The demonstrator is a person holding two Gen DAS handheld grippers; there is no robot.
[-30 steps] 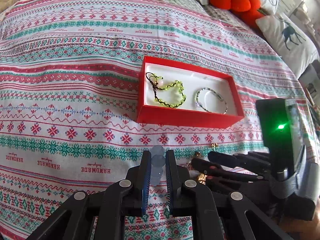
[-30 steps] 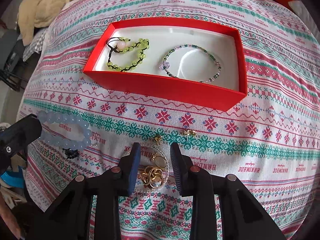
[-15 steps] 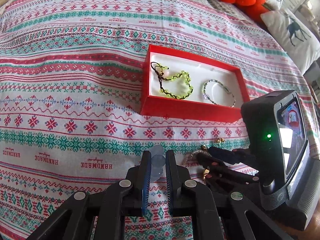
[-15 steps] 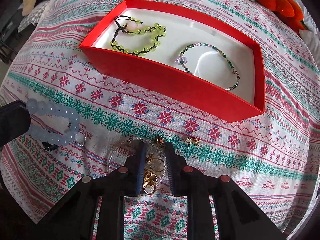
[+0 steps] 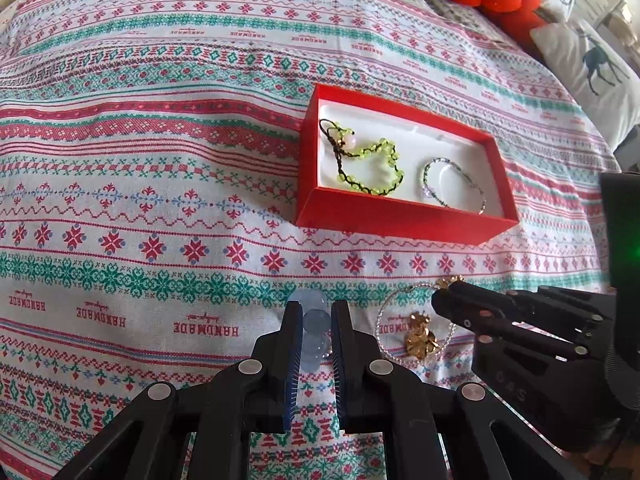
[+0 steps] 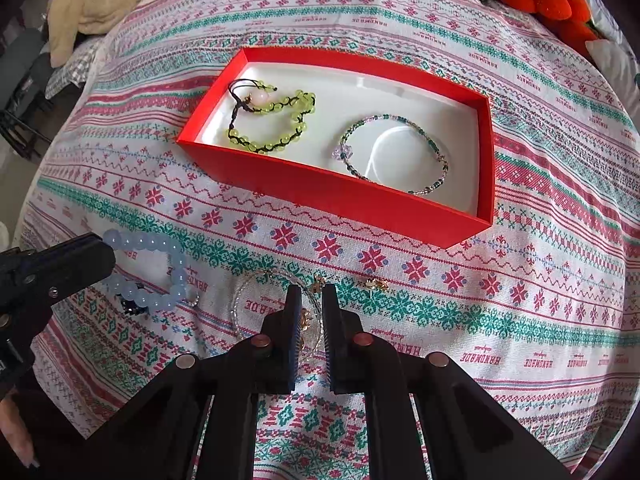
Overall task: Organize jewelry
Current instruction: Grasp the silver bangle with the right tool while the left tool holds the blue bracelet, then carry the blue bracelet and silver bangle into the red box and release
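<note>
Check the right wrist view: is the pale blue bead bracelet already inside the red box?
No, the pale blue bead bracelet lies on the patterned cloth outside the red box, one end between the left gripper's fingers.

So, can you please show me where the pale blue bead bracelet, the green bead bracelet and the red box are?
pale blue bead bracelet (image 6: 176, 258): right wrist view, on a bead of its right curve.
green bead bracelet (image 6: 294, 100): right wrist view, on its upper beads.
red box (image 6: 320, 190): right wrist view, on its near outer wall.
</note>
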